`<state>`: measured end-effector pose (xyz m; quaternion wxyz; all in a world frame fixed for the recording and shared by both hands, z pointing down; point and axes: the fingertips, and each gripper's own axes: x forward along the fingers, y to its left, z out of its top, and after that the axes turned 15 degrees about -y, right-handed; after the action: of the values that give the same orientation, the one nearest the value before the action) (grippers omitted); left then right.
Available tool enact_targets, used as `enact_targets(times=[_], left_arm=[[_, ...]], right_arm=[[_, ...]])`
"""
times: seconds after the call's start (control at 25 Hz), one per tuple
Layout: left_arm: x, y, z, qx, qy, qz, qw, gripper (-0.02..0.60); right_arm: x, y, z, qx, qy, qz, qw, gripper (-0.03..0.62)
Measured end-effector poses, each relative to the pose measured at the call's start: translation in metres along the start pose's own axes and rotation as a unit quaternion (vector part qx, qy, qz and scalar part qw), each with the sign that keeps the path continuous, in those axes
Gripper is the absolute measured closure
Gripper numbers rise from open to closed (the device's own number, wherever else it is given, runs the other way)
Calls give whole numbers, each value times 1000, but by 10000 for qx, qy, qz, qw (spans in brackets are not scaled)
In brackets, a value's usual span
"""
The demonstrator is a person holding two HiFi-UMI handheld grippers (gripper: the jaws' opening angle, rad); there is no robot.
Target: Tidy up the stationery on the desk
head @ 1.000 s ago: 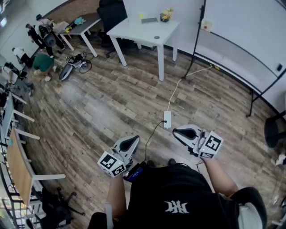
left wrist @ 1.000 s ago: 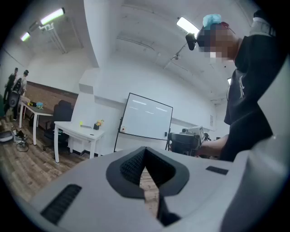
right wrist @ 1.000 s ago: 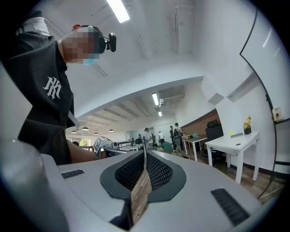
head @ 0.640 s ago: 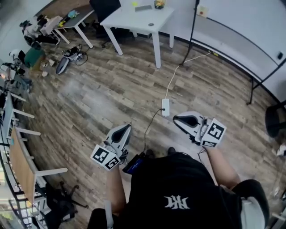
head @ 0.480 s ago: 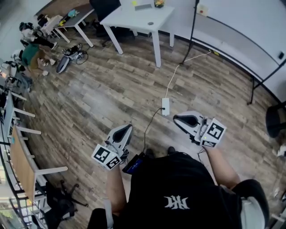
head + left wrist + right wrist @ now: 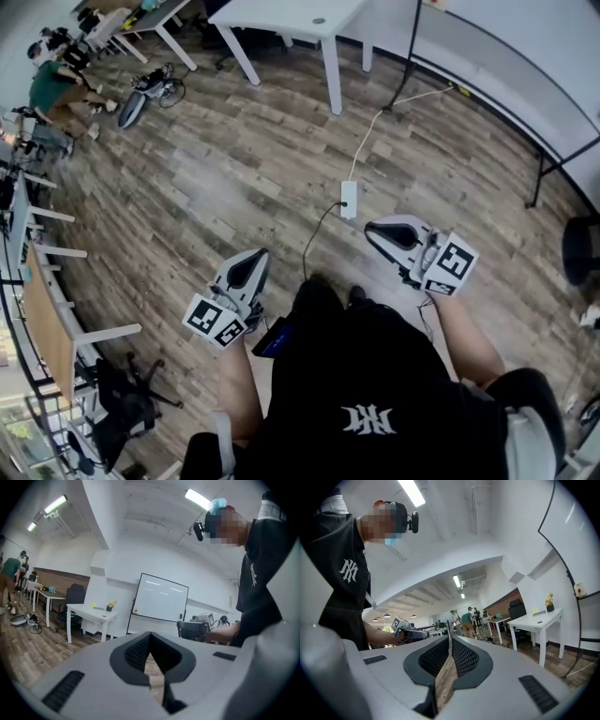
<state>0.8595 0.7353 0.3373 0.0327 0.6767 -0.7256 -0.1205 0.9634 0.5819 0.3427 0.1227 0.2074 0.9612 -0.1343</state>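
– White rectangular desk (image 6: 281, 11) on four legs: is that the work station, and where is the stationery?

– Affirmative. It stands at the far end of the room, well apart from the operator, across the brown wood-plank floor (image 6: 234, 178). In the left gripper view its top carries a small yellow item (image 6: 93, 605) and a small pot of flowers (image 6: 109, 606). Individual stationery pieces are too small to identify from here.

– State of the tools?

– Left grey two-jaw gripper (image 6: 251, 261): jaws pressed together at the tips, nothing between them. Right grey two-jaw gripper (image 6: 380, 230): same condition, tips touching, empty. Both are held low in front of the body, pointing toward the far side.

– So the step in hand is the approach?

– That is the judgement, as no item is within reach. Procedure:
1. Walk to the desk first.
2. Note the white power strip (image 6: 349, 199) and its white cable (image 6: 366, 150) lying on the floor ahead, between operator and desk, and step around them on the left.
3. Halt once the desk top fills the head view.
4. Spread the jaws only after one specific item is chosen.
5. Bring each gripper in level with the surface.

– Hazard?

– Tripping on the cable. Keep the tools clear of the desk legs.
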Motion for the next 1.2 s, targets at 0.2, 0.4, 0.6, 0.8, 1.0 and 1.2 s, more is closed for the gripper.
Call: enact_targets(times=[0.2,0.4,0.6,0.8,1.0,1.2], left_arm=[[9,32,-12,-213,45,240,9995,580],[39,73,-18,-353,16,198,9992,580],[69,142,-21,-553,-48,329,9979,580],[99,215,-10,-604,-33,370,9975,580],[118,277,16,-549,-182,439,9974,580],[133,314,28,-554,-211,438,9973,580]], right_arm=[[1,-33,-8,167,57,-172,9997,549],[19,-75,-16,210,261,-300,9990,549],[68,-132,-26,249,524,-240,9980,549],[129,-192,-30,188,743,-166,9969,549],[178,-235,-26,204,720,-146,9971,549],[209,-263,-25,217,711,-149,9971,549]])
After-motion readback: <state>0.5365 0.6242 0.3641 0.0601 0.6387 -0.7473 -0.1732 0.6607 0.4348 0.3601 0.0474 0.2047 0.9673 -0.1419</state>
